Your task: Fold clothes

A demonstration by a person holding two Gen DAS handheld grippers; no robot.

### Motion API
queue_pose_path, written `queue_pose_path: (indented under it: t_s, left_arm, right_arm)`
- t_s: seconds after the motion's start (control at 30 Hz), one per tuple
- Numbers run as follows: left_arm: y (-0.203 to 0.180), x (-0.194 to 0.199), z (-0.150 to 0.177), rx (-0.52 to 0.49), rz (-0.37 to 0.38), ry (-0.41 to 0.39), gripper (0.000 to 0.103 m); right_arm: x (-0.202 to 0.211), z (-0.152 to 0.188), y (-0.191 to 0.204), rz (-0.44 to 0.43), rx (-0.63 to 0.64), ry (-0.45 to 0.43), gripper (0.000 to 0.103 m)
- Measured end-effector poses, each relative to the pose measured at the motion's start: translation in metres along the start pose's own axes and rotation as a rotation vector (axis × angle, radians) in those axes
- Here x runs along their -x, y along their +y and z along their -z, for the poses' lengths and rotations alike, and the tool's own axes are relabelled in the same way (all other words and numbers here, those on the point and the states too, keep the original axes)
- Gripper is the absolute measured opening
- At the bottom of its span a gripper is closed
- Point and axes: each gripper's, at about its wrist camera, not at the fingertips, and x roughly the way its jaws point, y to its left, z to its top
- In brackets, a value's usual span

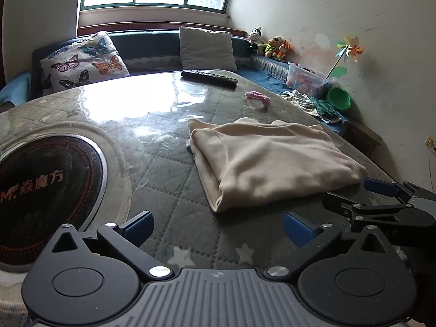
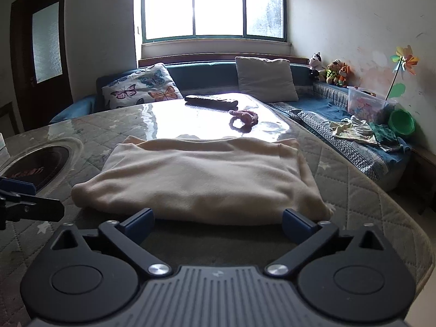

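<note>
A cream garment lies folded into a thick rectangle on the quilted table cover. In the right wrist view the same cream garment fills the middle, its near fold just beyond my fingers. My left gripper is open, to the near left of the garment, with only table cover between its blue pads. My right gripper is open too, its pads just short of the near fold, nothing pinched. The right gripper also shows at the left wrist view's right edge.
A round black cooktop is set into the table at the left. A black remote and a pink toy lie farther back. Cushions, a bench with plush toys, a plastic box and a green bowl line the wall.
</note>
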Motion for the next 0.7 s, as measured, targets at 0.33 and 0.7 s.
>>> queue_pose_path:
  t_s: [0.33, 0.7]
  left_arm:
    - [0.0, 0.013, 0.016, -0.009, -0.034, 0.01, 0.103]
    - [-0.005, 0.021, 0.031, -0.05, -0.094, 0.027, 0.103]
  right_arm:
    - [0.01, 0.01, 0.014, 0.01, -0.007, 0.023, 0.103]
    - [0.019, 0.02, 0.025, 0.018, -0.014, 0.04, 0.103]
